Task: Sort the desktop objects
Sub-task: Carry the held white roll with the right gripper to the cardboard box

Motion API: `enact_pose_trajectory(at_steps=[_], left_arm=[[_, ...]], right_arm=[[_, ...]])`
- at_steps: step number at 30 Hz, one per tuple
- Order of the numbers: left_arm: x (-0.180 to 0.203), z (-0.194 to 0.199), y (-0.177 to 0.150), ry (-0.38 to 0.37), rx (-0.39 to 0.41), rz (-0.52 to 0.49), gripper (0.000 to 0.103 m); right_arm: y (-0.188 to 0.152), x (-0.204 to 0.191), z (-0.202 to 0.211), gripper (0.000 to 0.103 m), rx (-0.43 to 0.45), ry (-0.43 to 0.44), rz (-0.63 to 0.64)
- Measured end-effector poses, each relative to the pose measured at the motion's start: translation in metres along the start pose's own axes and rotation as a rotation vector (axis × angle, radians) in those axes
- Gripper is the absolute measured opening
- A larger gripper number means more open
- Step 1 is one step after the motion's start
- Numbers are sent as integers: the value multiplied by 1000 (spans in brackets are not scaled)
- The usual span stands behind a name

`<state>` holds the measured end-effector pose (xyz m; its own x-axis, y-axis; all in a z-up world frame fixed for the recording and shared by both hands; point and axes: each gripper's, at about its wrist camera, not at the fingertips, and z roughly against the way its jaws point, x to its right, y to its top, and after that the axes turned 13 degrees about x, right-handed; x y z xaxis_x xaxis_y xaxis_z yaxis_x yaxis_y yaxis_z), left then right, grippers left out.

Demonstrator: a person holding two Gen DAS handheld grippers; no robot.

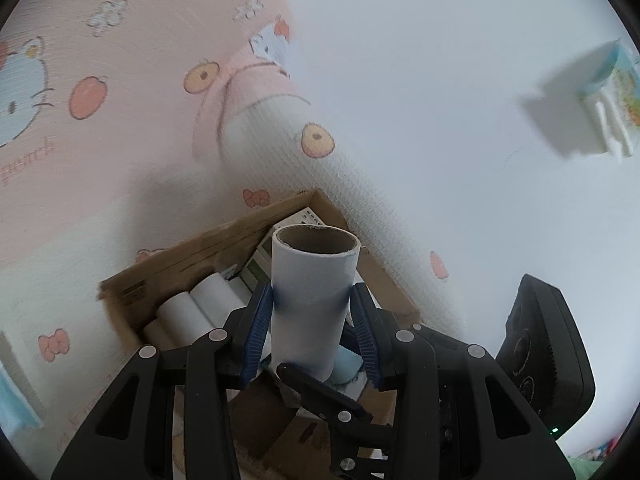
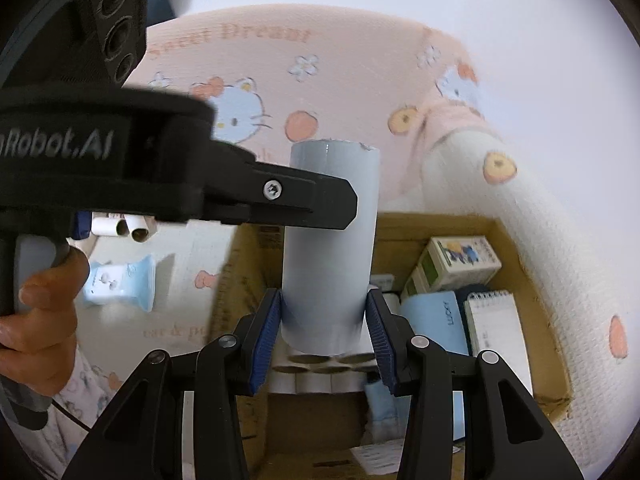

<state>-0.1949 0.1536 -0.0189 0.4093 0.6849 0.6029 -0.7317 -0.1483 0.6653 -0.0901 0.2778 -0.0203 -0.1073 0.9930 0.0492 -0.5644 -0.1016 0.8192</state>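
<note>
While above cardboard box (image 2: pixel 520 240) | both claws grip white tube (image 1: pixel 312 300)

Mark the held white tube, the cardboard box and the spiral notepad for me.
white tube (image 1: pixel 310 304): left wrist view, middle of its side wall.
cardboard box (image 2: pixel 536 320): right wrist view, inner face of the right wall.
spiral notepad (image 2: pixel 498 332): right wrist view, middle of its white cover.

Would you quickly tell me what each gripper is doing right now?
Left gripper: closed on a white cardboard tube.
Right gripper: closed on a pale grey tube above the cardboard box.
</note>
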Motion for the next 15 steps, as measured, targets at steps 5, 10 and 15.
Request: enact_pose_trajectory(at_steps=[5, 10, 15], left_arm=[[7, -37, -2, 36, -59, -27, 44], [-3, -66, -6, 41, -106, 27, 44], [-14, -88, -10, 60, -160, 72, 44]], right_arm=[[-6, 33, -19, 41, -68, 13, -29], [-15, 55, -37, 41, -125, 19, -53], [-21, 70, -57, 41, -208, 44, -79]])
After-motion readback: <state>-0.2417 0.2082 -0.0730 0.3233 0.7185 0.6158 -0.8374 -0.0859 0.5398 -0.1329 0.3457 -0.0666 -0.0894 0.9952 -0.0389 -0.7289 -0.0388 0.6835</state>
